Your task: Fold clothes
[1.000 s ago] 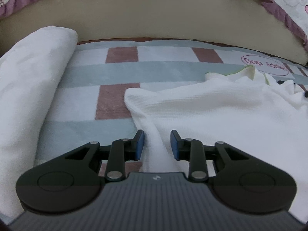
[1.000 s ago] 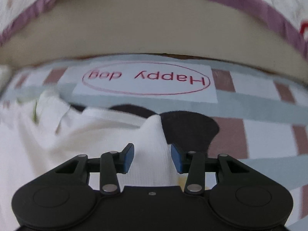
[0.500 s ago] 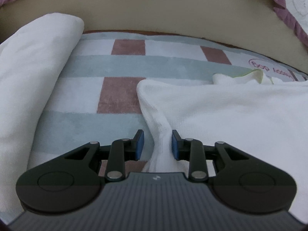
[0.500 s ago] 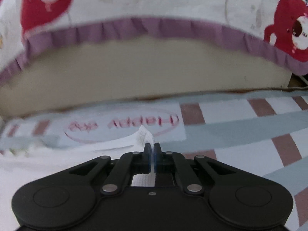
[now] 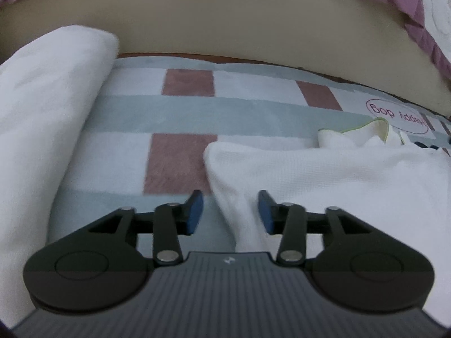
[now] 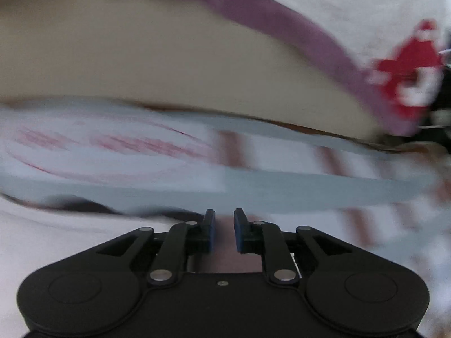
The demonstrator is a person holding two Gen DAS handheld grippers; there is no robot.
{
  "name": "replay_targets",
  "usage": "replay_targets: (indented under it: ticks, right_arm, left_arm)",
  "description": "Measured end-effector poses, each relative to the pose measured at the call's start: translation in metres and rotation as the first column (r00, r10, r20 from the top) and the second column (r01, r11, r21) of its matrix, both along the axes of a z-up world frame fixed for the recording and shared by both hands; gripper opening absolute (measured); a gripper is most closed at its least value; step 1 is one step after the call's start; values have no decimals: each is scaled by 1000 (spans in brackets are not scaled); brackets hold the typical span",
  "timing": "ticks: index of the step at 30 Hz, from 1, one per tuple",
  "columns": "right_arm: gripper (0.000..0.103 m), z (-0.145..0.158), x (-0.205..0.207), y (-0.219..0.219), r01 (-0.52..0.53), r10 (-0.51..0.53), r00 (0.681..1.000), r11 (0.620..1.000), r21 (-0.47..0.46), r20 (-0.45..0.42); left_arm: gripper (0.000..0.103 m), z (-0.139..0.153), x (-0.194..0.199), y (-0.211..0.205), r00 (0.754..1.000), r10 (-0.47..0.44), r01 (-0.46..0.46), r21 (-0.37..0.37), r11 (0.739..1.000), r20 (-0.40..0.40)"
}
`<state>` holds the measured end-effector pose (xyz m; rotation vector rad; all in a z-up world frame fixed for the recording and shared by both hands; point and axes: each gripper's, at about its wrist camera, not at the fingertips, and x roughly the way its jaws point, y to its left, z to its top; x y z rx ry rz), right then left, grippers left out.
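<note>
Left wrist view: I am pointing my left gripper [image 5: 230, 211] down at a white garment [image 5: 324, 180] that is lying on a checked blanket [image 5: 180, 112]. My jaws are opening, and a pinched-up ridge of the garment's near left edge is running between them; the right pad looks close to the cloth, the left pad stands clear of it, so I am not gripping. The garment is spreading away to the right, with a yellow-green trimmed edge [image 5: 363, 129] showing at its far side. A rolled white towel [image 5: 50, 107] is lying along the left, apart from the garment. The knit is looking light, soft and limp, so I am judging it will sag and crease wherever it is unsupported; a corner or hem, taken deep between the pads, seems the best hold.

Right wrist view: this picture is badly smeared by motion. My right gripper [image 6: 224, 229] is standing narrow with its jaws opening, and I am seeing no cloth between them. The white garment is showing at the lower left [image 6: 42, 239], below and beside my fingers, over the same blanket with its red oval label [image 6: 107, 146].
</note>
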<state>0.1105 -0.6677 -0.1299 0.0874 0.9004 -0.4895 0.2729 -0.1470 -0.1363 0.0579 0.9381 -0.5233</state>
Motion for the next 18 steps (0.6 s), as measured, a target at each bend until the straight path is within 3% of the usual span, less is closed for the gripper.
replay_targets:
  ticks: [2, 4, 5, 6, 7, 8, 10, 13, 15, 18]
  right_arm:
    - [33, 7, 10, 15, -145, 135, 988, 979, 147, 76]
    - [40, 10, 23, 32, -294, 268, 955, 917, 270, 129]
    - [40, 11, 29, 41, -365, 329, 930, 872, 326, 162]
    - [40, 12, 36, 50, -434, 386, 901, 818, 378, 198]
    - [40, 12, 42, 59, -493, 437, 870, 762, 420, 228]
    - [41, 9, 48, 68, -516, 474, 855, 743, 426, 209]
    - [41, 4, 55, 80, -533, 511, 843, 744, 402, 170]
    - [41, -2, 61, 89, -537, 529, 837, 750, 386, 138]
    - [41, -4, 61, 88, -533, 524, 841, 755, 382, 136]
    - [43, -6, 62, 89, -523, 540, 839, 761, 383, 73]
  left_arm:
    - [48, -3, 13, -7, 998, 47, -48, -19, 999, -48]
    - [46, -2, 21, -14, 997, 48, -51, -45, 998, -58]
    - [35, -3, 24, -17, 997, 39, -42, -55, 998, -63]
    - [4, -2, 25, -21, 998, 30, -33, -53, 998, -57]
    - [3, -1, 23, -24, 999, 23, -24, -30, 999, -32]
    - [2, 3, 17, -24, 1000, 20, -20, -30, 999, 0]
    - [2, 20, -5, -10, 995, 33, -22, -125, 992, 91]
    - [2, 61, -53, 20, 959, 77, 6, -288, 958, 274]
    - [2, 76, -73, 25, 954, 74, 8, -270, 963, 289]
    - [2, 66, -86, 21, 972, 29, 27, -234, 972, 231]
